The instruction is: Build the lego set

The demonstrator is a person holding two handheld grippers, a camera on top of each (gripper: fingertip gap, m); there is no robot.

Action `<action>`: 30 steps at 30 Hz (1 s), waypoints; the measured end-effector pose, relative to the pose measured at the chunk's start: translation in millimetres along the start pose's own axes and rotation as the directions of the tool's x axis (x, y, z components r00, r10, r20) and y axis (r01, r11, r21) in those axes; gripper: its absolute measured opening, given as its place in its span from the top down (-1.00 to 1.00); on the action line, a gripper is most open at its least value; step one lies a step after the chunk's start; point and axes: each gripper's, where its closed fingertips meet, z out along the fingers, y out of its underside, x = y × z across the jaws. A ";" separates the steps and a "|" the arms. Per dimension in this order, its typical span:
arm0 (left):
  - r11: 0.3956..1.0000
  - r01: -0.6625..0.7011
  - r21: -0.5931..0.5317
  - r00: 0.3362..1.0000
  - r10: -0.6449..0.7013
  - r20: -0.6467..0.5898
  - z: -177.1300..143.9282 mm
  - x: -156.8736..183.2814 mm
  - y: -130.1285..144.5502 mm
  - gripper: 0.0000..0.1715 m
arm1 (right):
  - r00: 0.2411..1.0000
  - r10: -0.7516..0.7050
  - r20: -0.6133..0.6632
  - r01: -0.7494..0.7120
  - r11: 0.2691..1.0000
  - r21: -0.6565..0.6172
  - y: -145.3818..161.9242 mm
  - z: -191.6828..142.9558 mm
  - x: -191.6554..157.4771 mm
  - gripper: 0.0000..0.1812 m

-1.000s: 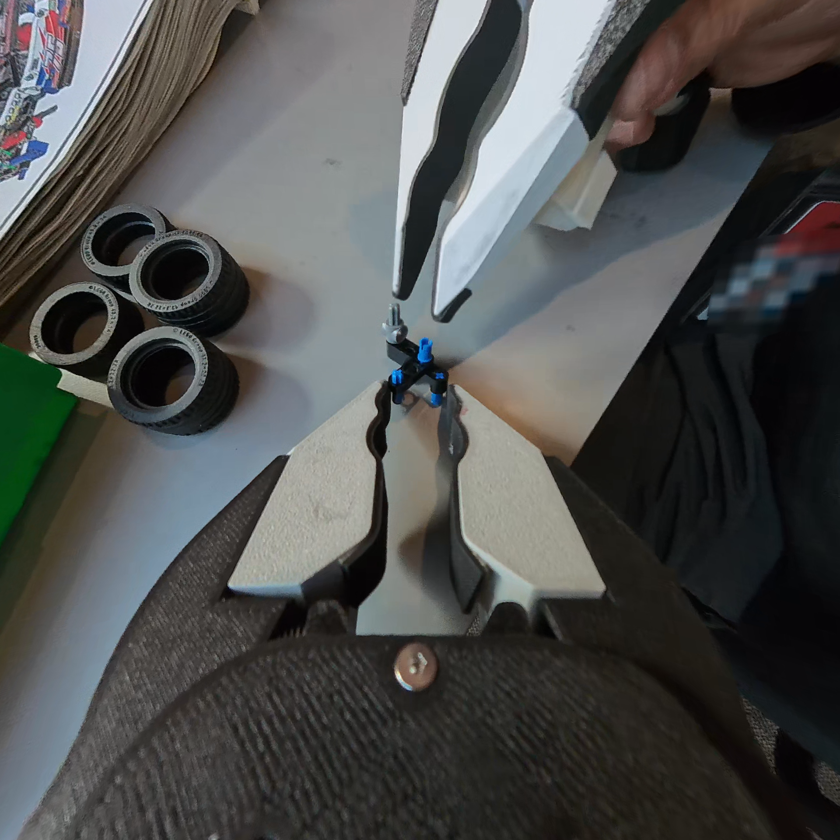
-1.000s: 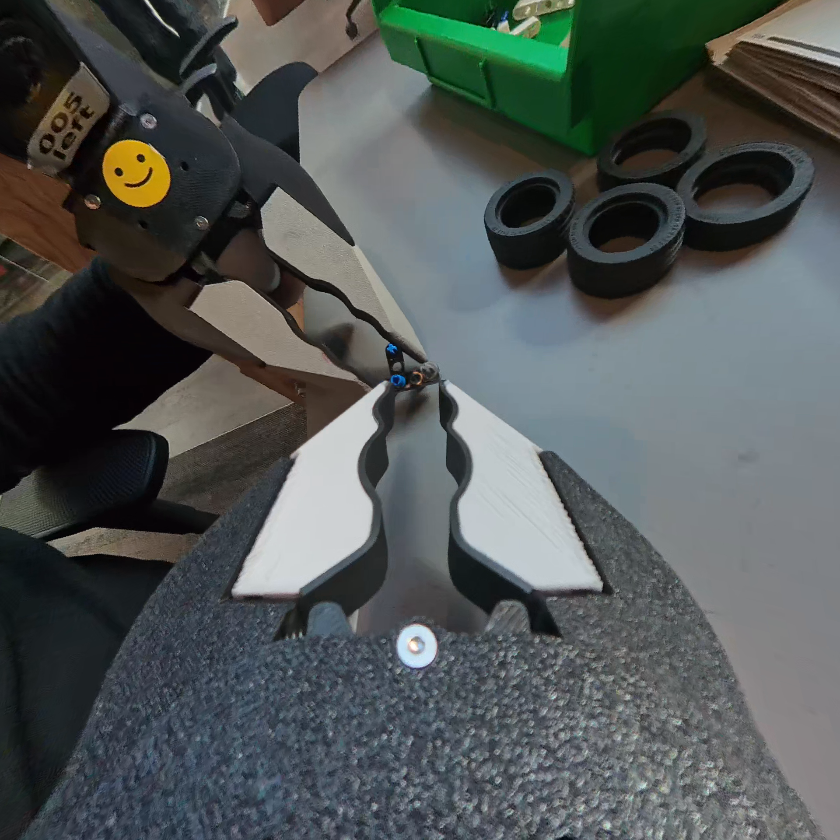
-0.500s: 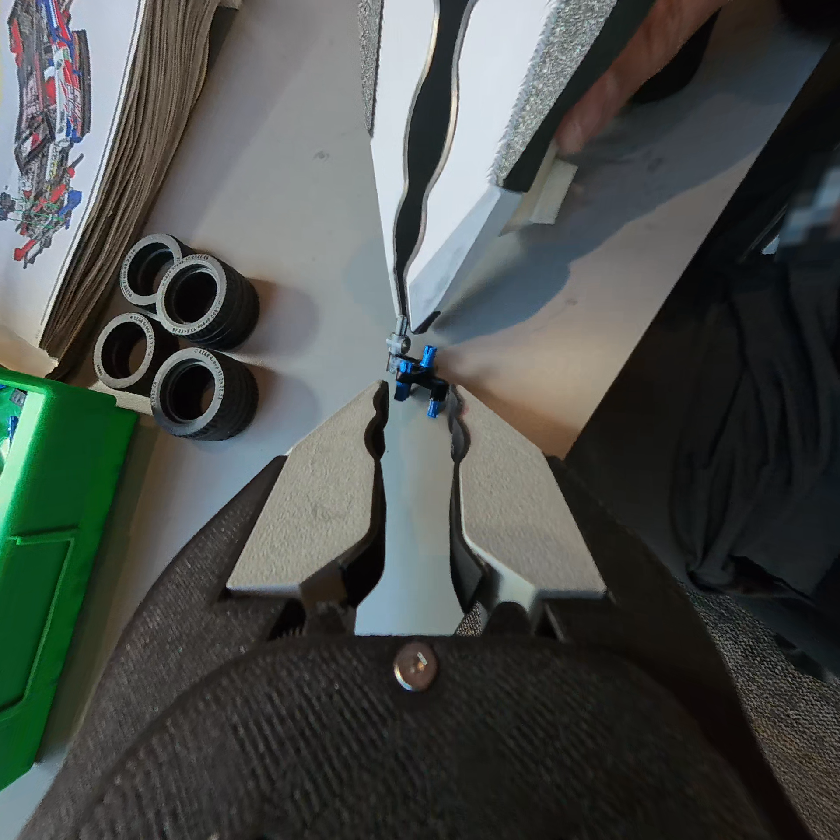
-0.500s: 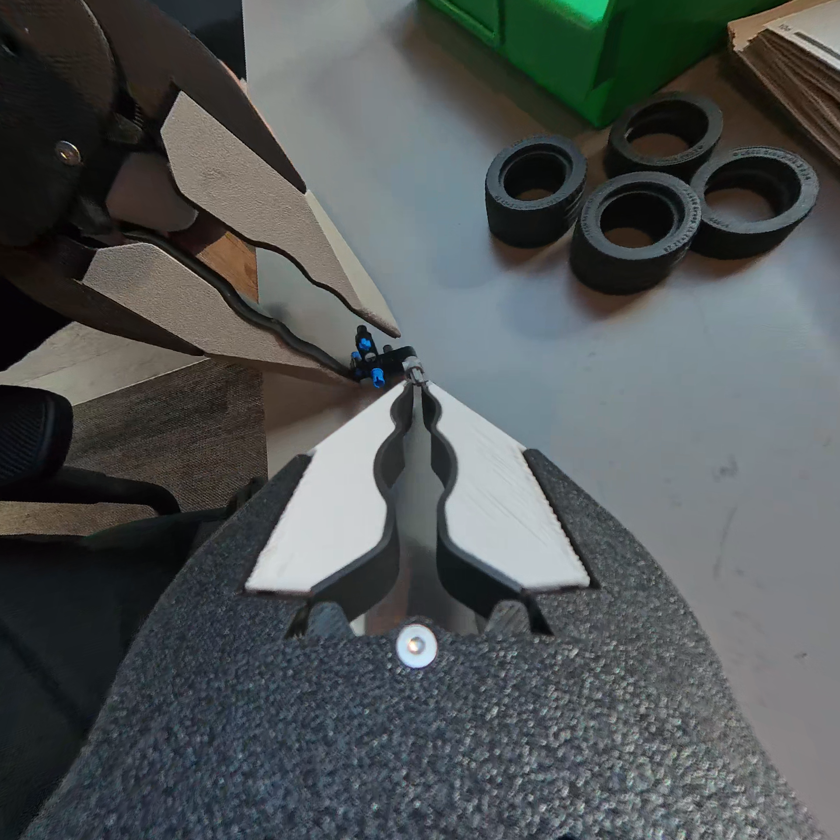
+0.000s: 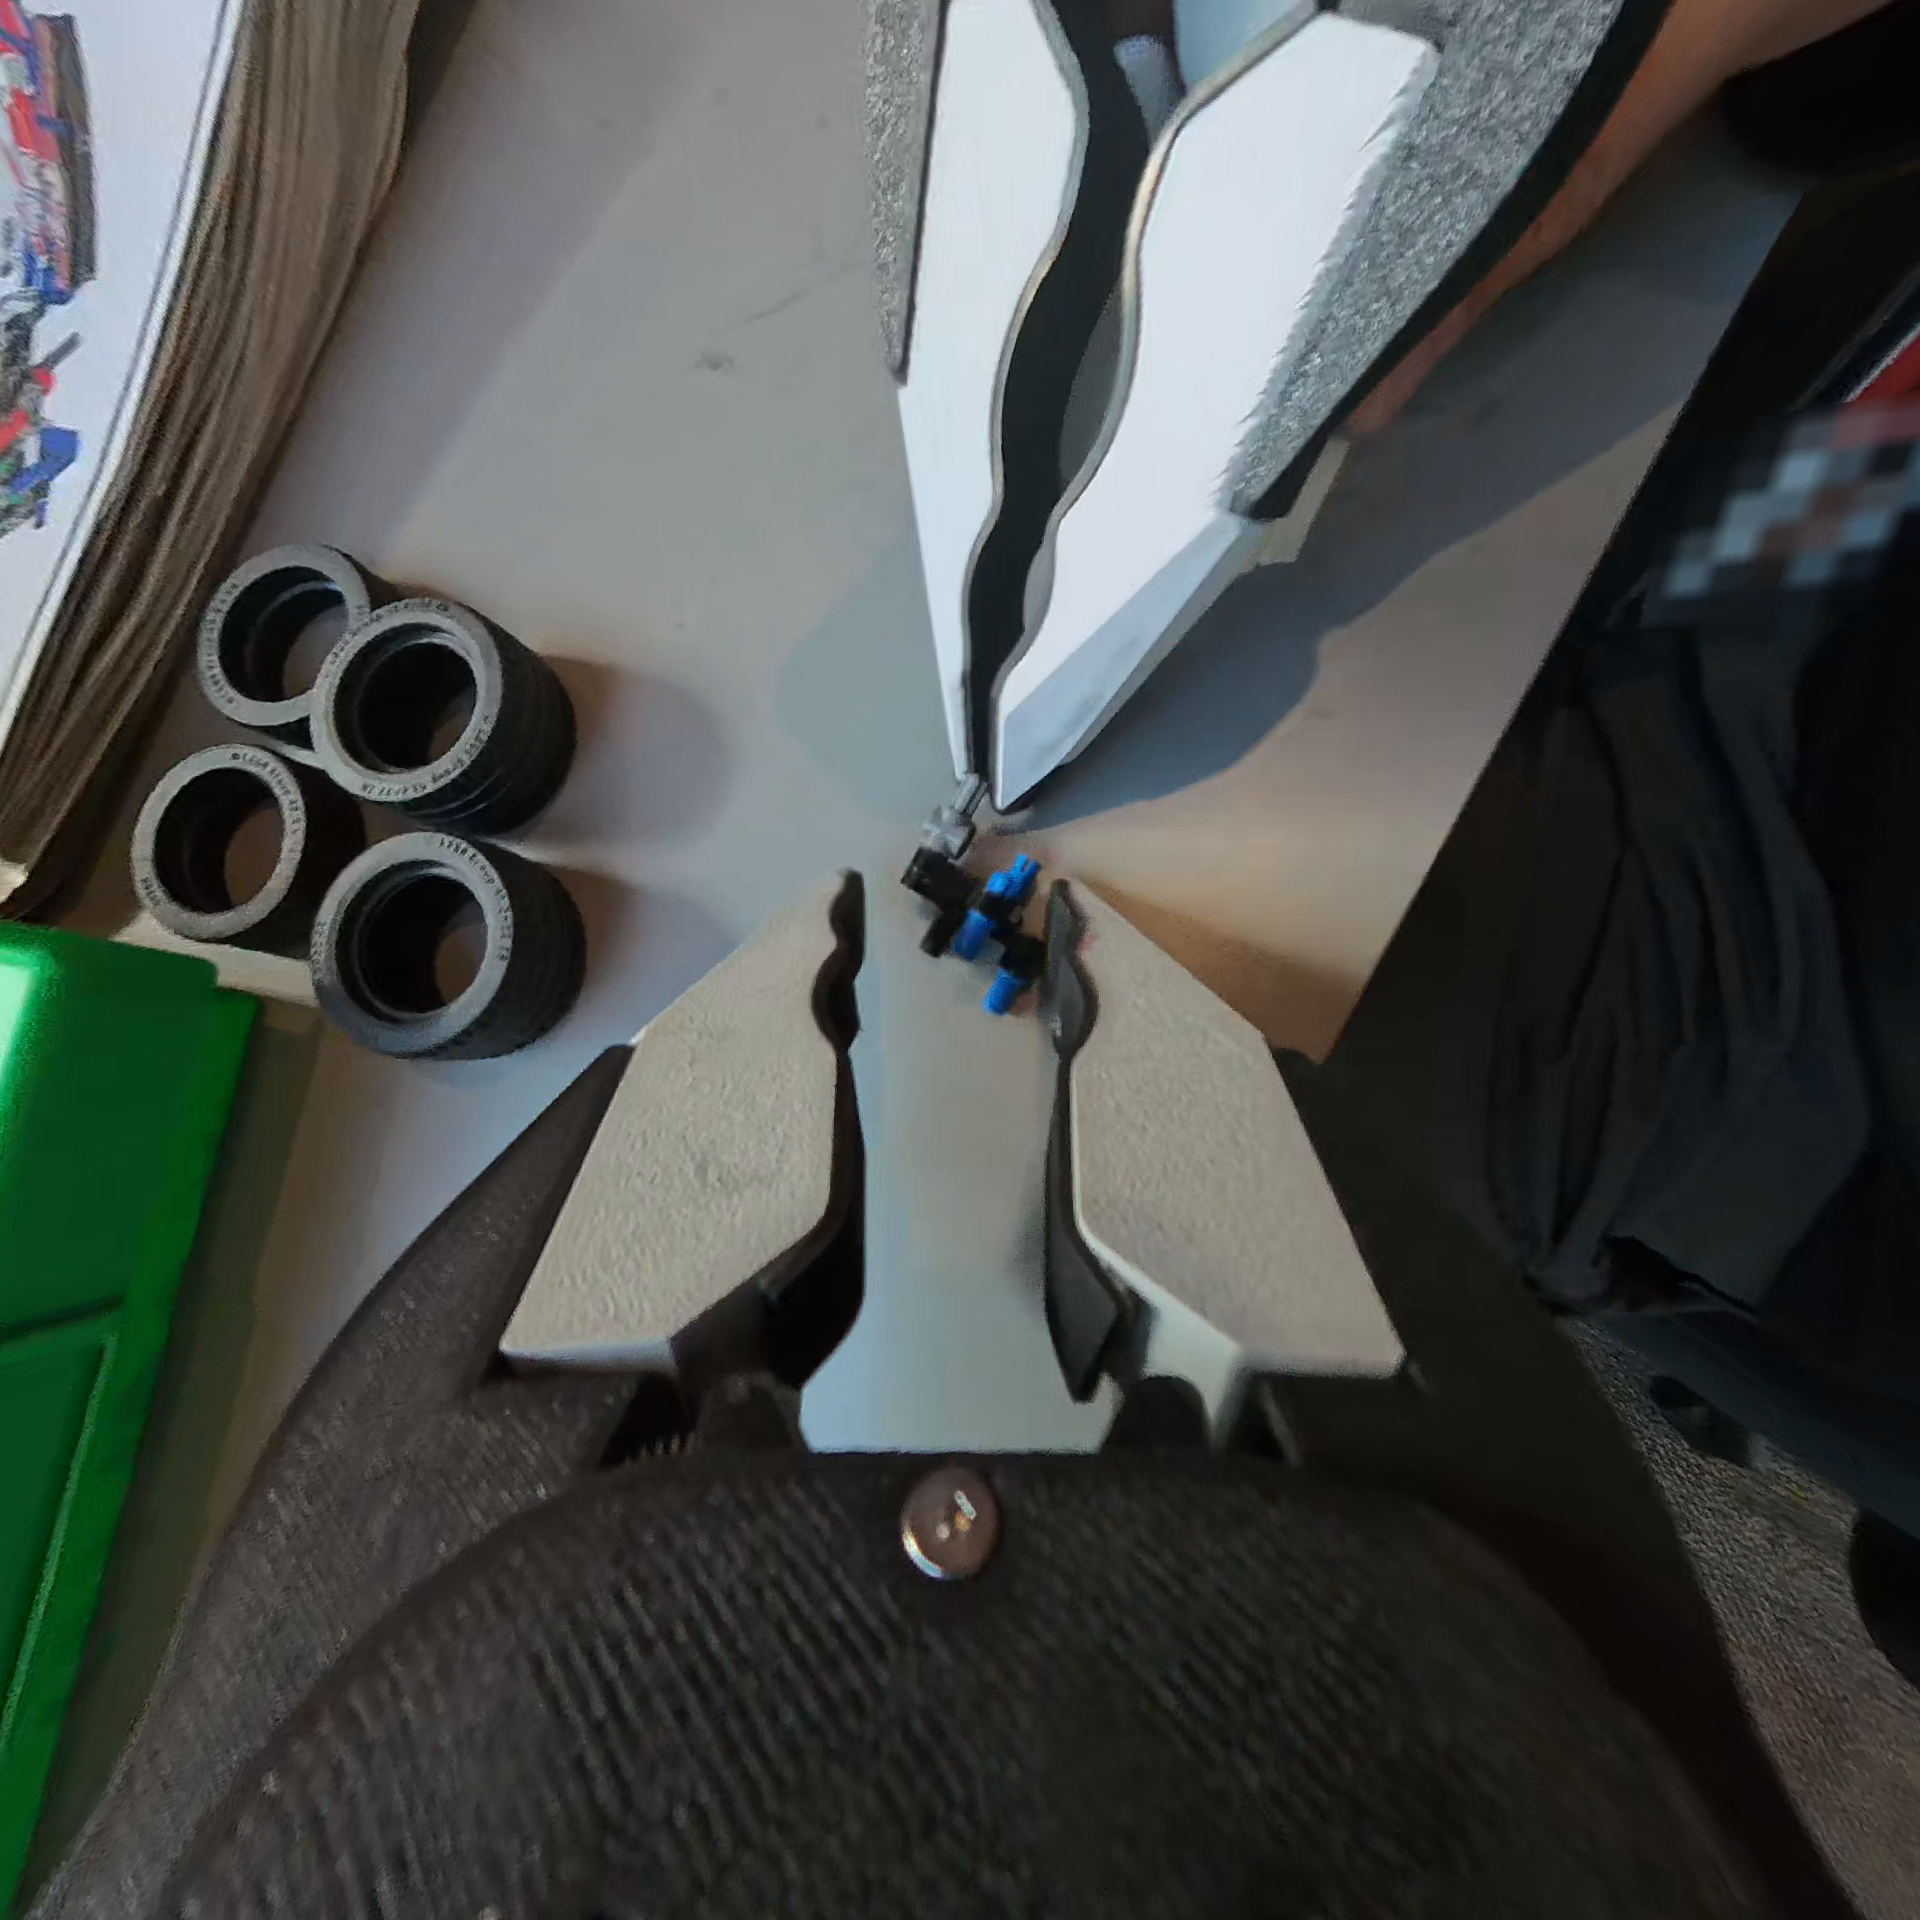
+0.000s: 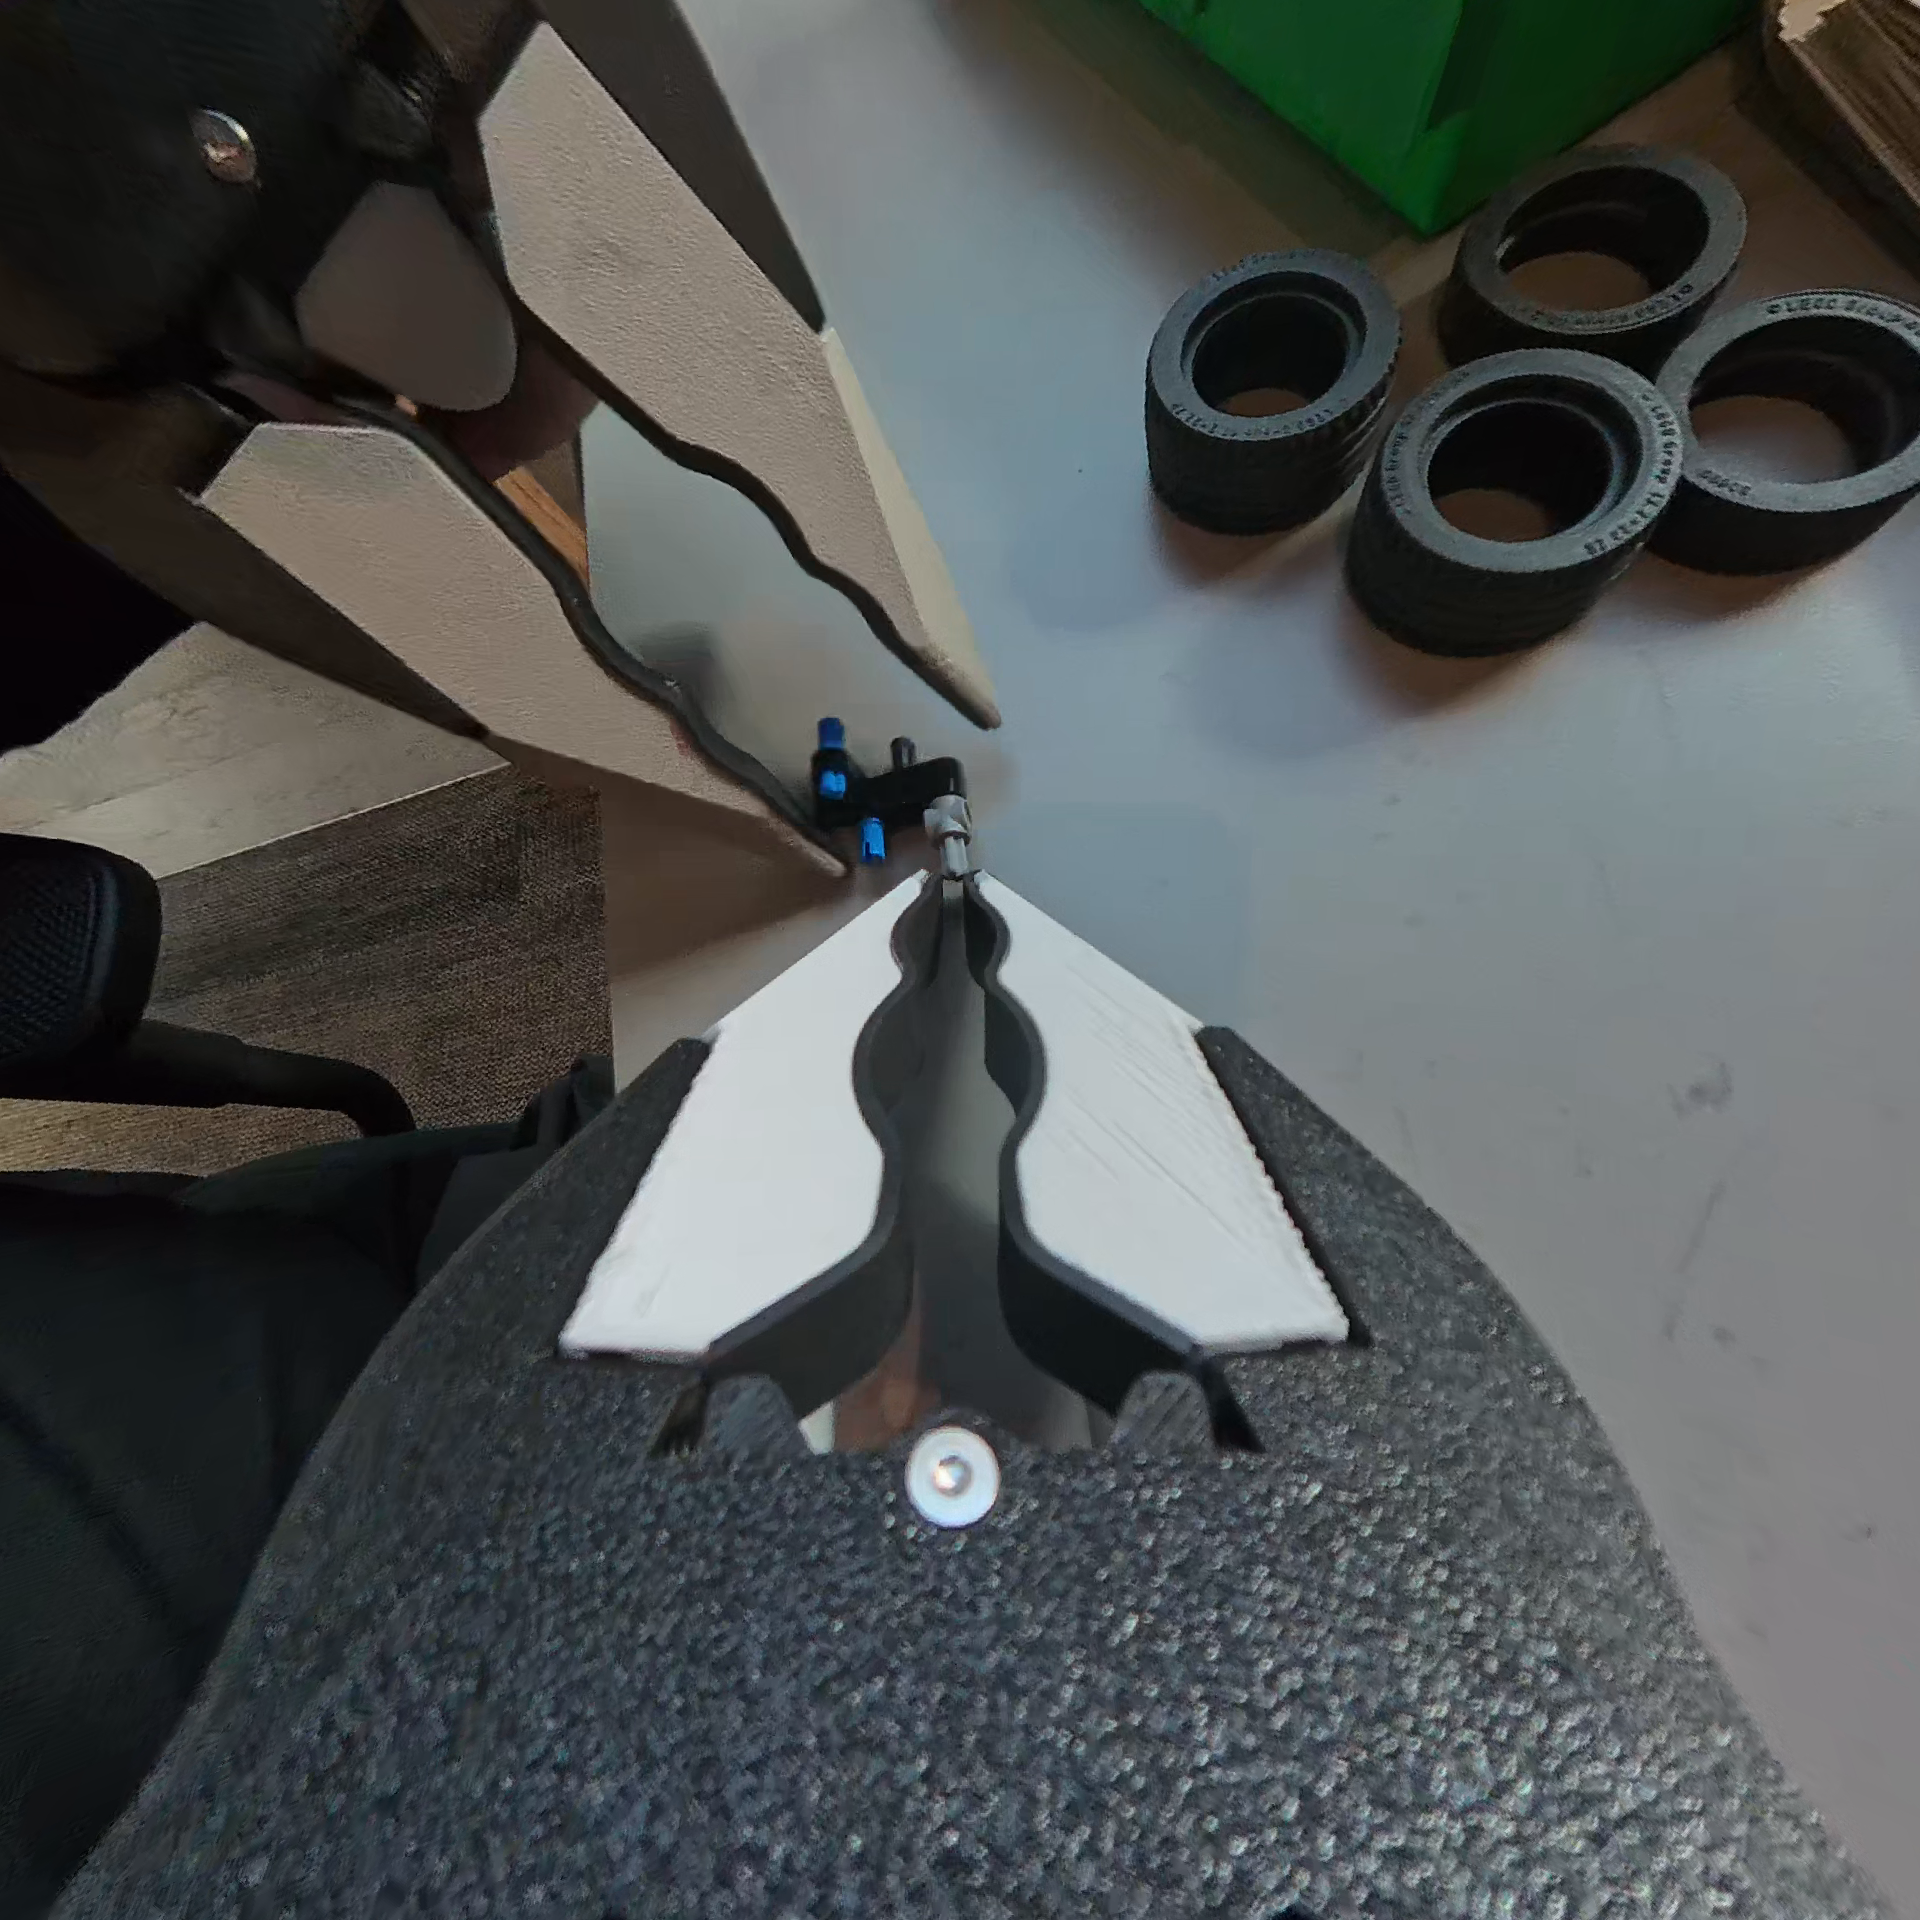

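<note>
A small black lego piece with blue pins (image 5: 971, 920) sits between the tips of my left gripper (image 5: 956, 891), which is open; the piece touches only its right-hand finger. A grey pin (image 5: 951, 823) sticks out of the piece's far end. My right gripper (image 6: 945, 881) is shut on that grey pin (image 6: 948, 831), just above the grey table (image 5: 623, 416). In the right wrist view the black piece (image 6: 894, 792) lies against the lower finger of the open left gripper (image 6: 914, 795).
Several black tyres (image 5: 447, 935) stand to the left, also in the right wrist view (image 6: 1496, 509). A green bin (image 5: 94, 1143) and a stack of booklets (image 5: 156, 260) lie beyond them. The table's edge and a person's dark clothing (image 5: 1714, 1039) are close on the right. Less than 4 cm separates the two grippers' tips.
My right gripper closed on the grey pin. My left gripper's jaws spread wider and no longer clamp the black piece. Both cameras have tilted and moved nearer.
</note>
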 end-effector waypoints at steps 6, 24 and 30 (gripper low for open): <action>1.000 -0.004 -0.008 0.998 0.003 -0.067 4.4 4.6 -1.8 0.74 | 0.995 -0.088 -0.038 0.089 0.996 0.008 1.0 -6.4 0.6 0.90; 0.993 0.057 0.103 0.997 -0.052 -0.050 8.8 13.9 -9.1 0.73 | 0.915 -0.400 -0.055 0.396 0.915 -0.071 -0.6 3.8 -3.4 0.92; 0.988 0.096 0.118 0.995 -0.099 0.020 8.1 12.1 -8.2 0.74 | 0.888 -0.457 -0.040 0.449 0.883 -0.135 -1.6 4.8 -4.2 0.93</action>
